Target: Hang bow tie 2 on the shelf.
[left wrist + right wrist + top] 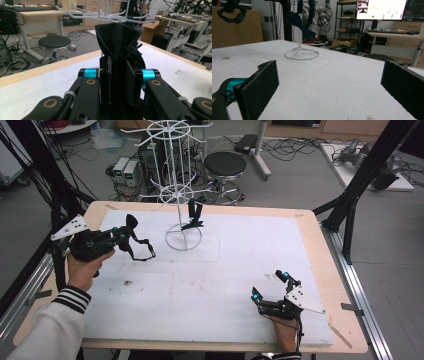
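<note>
High view pictures show a white wire rack (177,180) standing at the far middle of a white table (210,285), and everything else sits around that rack. To the left of the rack, the left gripper (120,236) is held up in the air above the table by a hand in a striped sleeve (70,297). Its two black jaws are pressed together on a black cloth strap (136,240), which hangs down from the jaws in a loop, near the rack's round foot but not touching it. In the left gripper view, the strap (118,42) stands bunched up between the pads (106,80), with the rack's white hooks (100,15) just behind it. A second dark strap (193,215) already hangs on the rack, low down beside its pole. Well away from the rack, at the near right side of the table, the right gripper (270,285) rests low on the white top. Its jaws are spread wide with nothing between them, and the right gripper view looks between its pads (259,87) toward the rack's ring foot (301,54).
</note>
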`<move>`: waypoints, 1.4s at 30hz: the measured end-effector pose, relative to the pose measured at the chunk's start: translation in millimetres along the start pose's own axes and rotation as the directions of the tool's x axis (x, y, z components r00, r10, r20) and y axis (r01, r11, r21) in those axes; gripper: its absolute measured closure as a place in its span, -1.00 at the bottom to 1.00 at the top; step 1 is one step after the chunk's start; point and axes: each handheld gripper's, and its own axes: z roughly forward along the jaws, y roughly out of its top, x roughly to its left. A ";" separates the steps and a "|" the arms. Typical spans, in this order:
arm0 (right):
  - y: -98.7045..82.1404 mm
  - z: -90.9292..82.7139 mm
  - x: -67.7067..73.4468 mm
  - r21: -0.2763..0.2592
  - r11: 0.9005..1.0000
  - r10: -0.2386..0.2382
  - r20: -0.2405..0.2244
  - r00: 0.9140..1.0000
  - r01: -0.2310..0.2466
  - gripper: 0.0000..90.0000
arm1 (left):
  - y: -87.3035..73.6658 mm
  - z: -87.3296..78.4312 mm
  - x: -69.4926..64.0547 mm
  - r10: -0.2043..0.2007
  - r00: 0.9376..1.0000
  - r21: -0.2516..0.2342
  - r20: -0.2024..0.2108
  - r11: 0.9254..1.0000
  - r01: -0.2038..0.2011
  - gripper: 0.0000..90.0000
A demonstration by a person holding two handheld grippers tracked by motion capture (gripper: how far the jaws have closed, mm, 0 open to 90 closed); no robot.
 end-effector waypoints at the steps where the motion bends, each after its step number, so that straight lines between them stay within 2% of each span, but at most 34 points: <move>1: 0.1 -0.1 0.0 0.002 1.000 -0.002 0.000 1.000 0.002 -0.98 | 1.8 1.0 0.4 -0.002 1.000 -0.004 0.006 1.000 0.002 0.70; 4: 0.1 0.0 -0.4 0.000 1.000 -0.005 0.001 1.000 0.005 -0.98 | 7.9 4.3 1.0 0.008 1.000 -0.012 0.016 1.000 -0.008 0.70; 11: 0.0 0.0 0.0 0.002 1.000 -0.003 0.002 1.000 0.003 -0.98 | 16.1 14.7 2.5 -0.001 0.999 -0.021 0.035 1.000 0.002 0.70; 21: 0.0 0.0 0.0 0.004 1.000 -0.004 0.000 1.000 0.004 -0.98 | 32.7 29.4 4.9 -0.001 0.999 -0.038 0.037 0.999 0.002 0.70; 42: 0.1 0.2 -0.3 0.006 1.000 0.002 -0.002 1.000 -0.002 -0.98 | 50.3 49.4 3.1 0.005 0.999 -0.046 0.042 0.999 -0.003 0.70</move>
